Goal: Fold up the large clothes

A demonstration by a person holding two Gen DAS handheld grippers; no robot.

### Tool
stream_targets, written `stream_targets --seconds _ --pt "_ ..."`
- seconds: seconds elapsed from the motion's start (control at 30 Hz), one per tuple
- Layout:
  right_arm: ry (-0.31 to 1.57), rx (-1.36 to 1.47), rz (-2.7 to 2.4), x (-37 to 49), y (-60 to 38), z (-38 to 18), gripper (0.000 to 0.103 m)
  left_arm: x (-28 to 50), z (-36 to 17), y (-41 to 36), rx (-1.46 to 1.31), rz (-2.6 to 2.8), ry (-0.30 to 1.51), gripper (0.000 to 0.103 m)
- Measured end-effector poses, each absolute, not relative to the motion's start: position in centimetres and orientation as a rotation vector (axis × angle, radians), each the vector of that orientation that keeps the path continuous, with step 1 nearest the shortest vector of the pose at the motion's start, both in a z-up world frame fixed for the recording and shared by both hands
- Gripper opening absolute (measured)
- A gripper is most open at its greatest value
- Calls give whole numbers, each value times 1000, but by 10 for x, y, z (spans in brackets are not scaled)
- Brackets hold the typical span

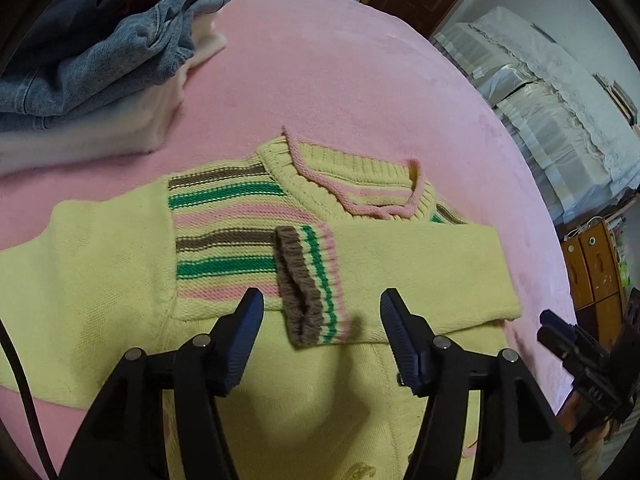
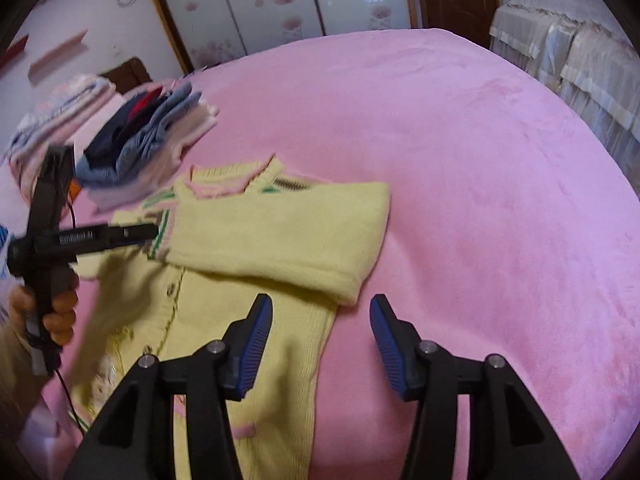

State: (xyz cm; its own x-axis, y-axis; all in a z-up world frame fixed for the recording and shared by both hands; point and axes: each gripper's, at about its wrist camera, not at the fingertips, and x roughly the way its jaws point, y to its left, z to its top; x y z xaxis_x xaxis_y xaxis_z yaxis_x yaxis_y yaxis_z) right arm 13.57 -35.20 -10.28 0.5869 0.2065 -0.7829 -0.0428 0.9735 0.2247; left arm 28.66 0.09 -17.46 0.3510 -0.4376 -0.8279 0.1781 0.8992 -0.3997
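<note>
A yellow knit cardigan (image 1: 100, 264) with green, pink and brown stripes lies flat on the pink bed (image 1: 340, 92). Its right sleeve (image 1: 420, 276) is folded across the chest, with the striped cuff (image 1: 312, 284) at the middle. Its left sleeve stretches out to the left. My left gripper (image 1: 322, 312) is open and empty, just above the cuff. In the right wrist view the cardigan (image 2: 248, 320) lies at the left with the folded sleeve (image 2: 288, 232) on top. My right gripper (image 2: 320, 320) is open and empty over the cardigan's right edge. The left gripper (image 2: 132, 232) shows there over the cuff.
A pile of folded clothes (image 1: 100, 52), denim on top, sits at the far left of the bed; it also shows in the right wrist view (image 2: 152, 140). Covered furniture (image 1: 540, 92) stands beyond the bed's right edge. Wardrobe doors (image 2: 260, 0) line the back wall.
</note>
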Motion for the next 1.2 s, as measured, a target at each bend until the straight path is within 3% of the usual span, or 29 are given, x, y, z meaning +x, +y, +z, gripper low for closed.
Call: stream_targets --seconds 0.2,0.3,0.33,0.67,0.87,0.9,0.93,0.97,1.0,1.2 --pt "960 268 70 189 -370 -119 51 304 -184 -6 -267 -403 1174 36" --pt "994 311 41 220 -379 -136 51 305 -188 -2 -276 -412 1185 13" --pt "1006 328 33 228 -381 -141 51 306 -189 -2 -277 -409 1183 10" --pt "1028 369 87 247 -376 -152 51 295 -152 8 -279 -350 1052 7" --pt "1031 346 91 252 -372 -155 50 303 -170 10 -271 -309 1100 7" --pt "1026 338 90 253 -370 -155 47 304 -175 9 -262 -305 1112 7" --pt "1026 332 94 255 -369 -155 36 305 -178 7 -257 -303 1116 7" --pt "1029 325 101 256 -368 -156 15 305 -180 6 -250 -300 1117 7" --pt "1033 300 97 257 -365 -156 9 305 -179 5 -247 -300 1112 7" --pt "1017 149 40 255 -354 -161 10 309 -194 3 -215 -301 1115 9"
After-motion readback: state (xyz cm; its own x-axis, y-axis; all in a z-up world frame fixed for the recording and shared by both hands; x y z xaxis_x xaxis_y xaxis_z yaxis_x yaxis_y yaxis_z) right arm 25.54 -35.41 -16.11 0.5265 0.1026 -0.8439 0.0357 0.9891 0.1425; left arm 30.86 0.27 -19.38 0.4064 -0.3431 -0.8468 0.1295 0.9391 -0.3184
